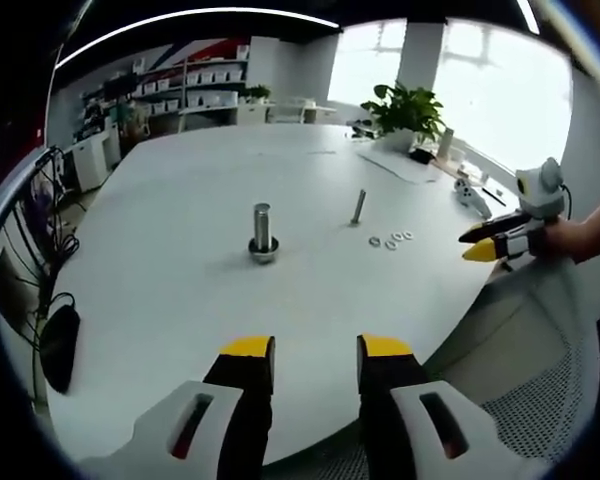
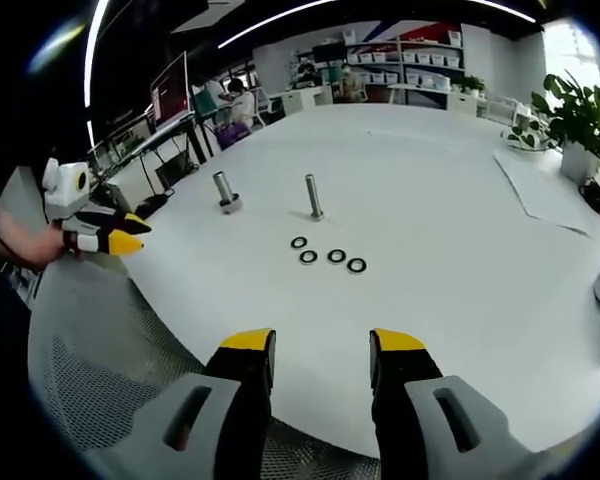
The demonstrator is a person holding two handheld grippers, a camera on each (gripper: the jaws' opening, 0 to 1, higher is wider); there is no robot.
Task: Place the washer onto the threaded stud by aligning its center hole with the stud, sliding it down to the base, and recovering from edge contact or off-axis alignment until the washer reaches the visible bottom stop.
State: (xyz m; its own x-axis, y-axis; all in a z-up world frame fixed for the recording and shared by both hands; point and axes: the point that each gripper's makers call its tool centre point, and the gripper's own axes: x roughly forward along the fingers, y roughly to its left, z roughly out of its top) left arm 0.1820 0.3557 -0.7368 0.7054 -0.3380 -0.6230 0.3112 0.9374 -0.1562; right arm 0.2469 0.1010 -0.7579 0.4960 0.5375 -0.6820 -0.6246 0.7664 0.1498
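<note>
Hovering over white round tabletop [image 2: 450, 200], L tongs [image 1: 316, 350] & R tongs [image 2: 320, 345] both agape, empty, four small metal ring washers [image 2: 327, 256] loose nr slim upright threaded stud [image 2: 313, 196].

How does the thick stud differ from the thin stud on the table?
The thick stud is wider and stands on a broad round base; the thin stud is slimmer, with hardly any base. The four loose washers lie beside the thin stud, farther from the thick one. Both are grey metal and stand upright on the white table.

washers [image 2: 327, 256]: 4; threaded studs [image 2: 313, 197]: 2; grippers [image 2: 320, 355]: 2; potted plants [image 2: 578, 125]: 1
</note>
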